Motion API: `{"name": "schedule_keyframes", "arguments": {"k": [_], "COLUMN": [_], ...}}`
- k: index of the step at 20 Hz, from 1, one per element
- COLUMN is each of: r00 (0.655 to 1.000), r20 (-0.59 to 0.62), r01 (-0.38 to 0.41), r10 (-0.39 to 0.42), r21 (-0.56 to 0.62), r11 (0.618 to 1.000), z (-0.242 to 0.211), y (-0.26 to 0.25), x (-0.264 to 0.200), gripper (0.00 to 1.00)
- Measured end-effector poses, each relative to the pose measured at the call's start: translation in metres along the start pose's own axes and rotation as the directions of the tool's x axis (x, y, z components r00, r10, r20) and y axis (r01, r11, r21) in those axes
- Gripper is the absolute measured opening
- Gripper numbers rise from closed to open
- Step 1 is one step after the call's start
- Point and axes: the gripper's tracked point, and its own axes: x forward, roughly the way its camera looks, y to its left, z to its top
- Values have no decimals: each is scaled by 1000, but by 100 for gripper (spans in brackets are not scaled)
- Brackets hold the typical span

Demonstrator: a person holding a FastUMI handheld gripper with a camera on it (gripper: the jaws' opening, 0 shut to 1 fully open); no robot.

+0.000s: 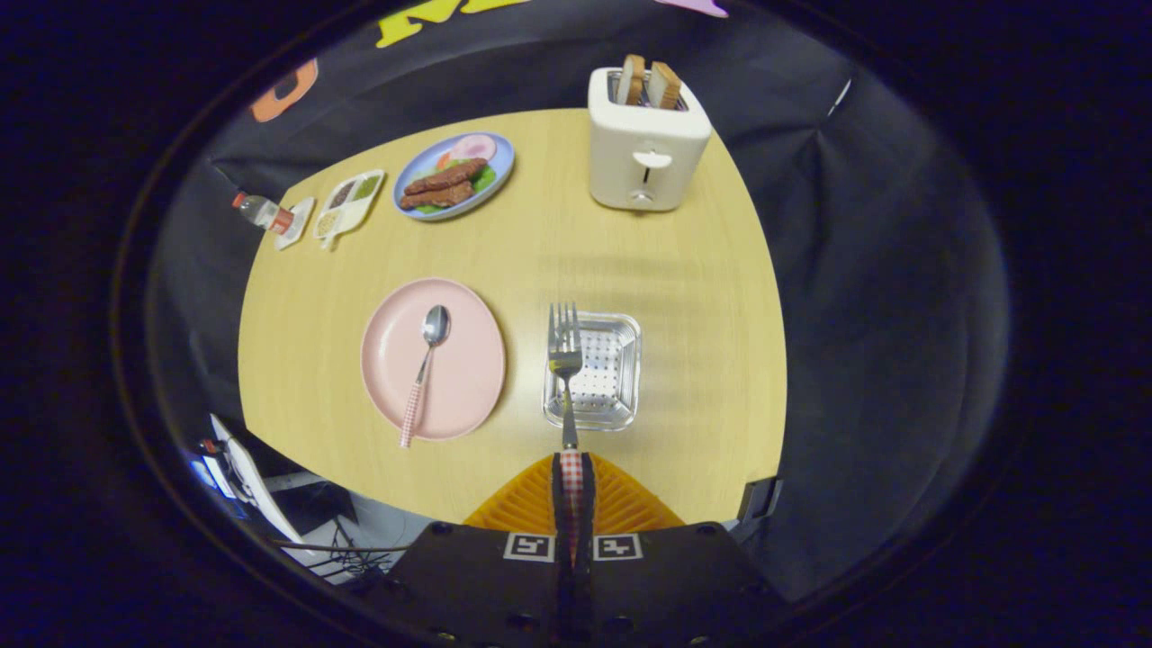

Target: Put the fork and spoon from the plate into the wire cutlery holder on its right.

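- The gripper [572,472] has its two fingers pressed together on the checked handle of the fork [566,360], leaving only the handle's width between them.
- The fork points straight ahead from the fingertips, its metal shaft and tines reaching out over the near-left part of the wire cutlery holder [596,371].
- The tines show in front of the holder's left rim; whether the fork touches the rim I cannot tell.
- The wire cutlery holder is a square, shiny mesh basket standing on the wooden table [702,297] just ahead of the fingers.
- To the left of the holder, close beside it but apart, lies the pink plate [468,378].
- The spoon [425,369] lies on the plate, bowl away from the gripper, its checked handle running back past the plate's near rim.
- Beyond the holder, well apart from it, a white toaster [644,144] stands with two bread slices [648,83] upright in its slots.
- Far left of the toaster sits a blue plate [502,169] with sausages and other food.
- Left of that lies a small divided tray [349,207] of seasonings, and beside it a small bottle [263,212] lies on its side at the table's edge.
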Motion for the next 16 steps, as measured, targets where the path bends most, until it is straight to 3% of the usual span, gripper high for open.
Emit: {"name": "schedule_keyframes", "arguments": {"k": [4, 14, 16], "r00": [989, 950, 947], "r20": [-144, -312, -318], "r01": [-32, 11, 11], "r10": [42, 34, 35], "r21": [73, 141, 144], "r11": [997, 990, 990], "z": [-5, 13, 18], "y": [-2, -1, 1], "x": [21, 48, 50], "gripper": [1, 3, 7]}}
